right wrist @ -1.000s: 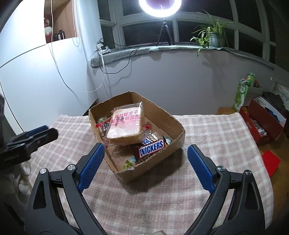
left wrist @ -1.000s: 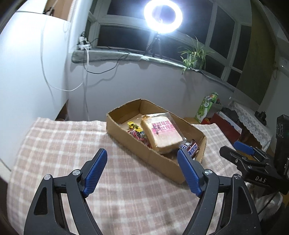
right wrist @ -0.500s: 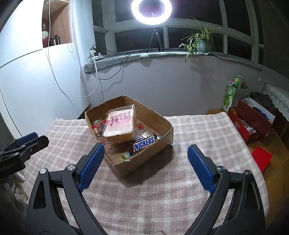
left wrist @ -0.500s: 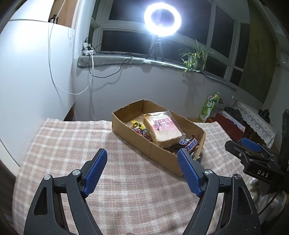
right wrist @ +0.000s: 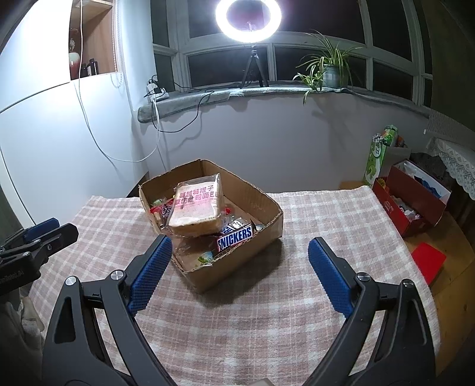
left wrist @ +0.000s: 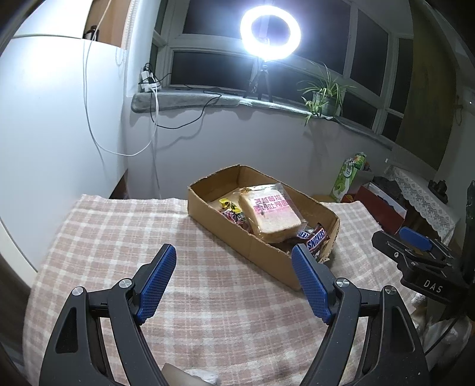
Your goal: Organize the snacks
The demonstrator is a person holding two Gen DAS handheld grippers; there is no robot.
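Note:
A cardboard box sits on the checked tablecloth. Inside lie a wrapped loaf of sliced bread, a Snickers bar and small wrapped sweets. My left gripper hangs open over the cloth in front of the box, nothing between its blue pads. My right gripper is open too, back from the box's near corner and empty. Each gripper shows at the edge of the other's view: right gripper, left gripper.
A ring light on a tripod and a potted plant stand on the window sill. On the floor to the right are a green carton and a red box. White cables hang down the left wall.
Both views have pulled back and up from the box, which now looks smaller and farther. Both grippers stay open and empty; the box's contents have not moved.

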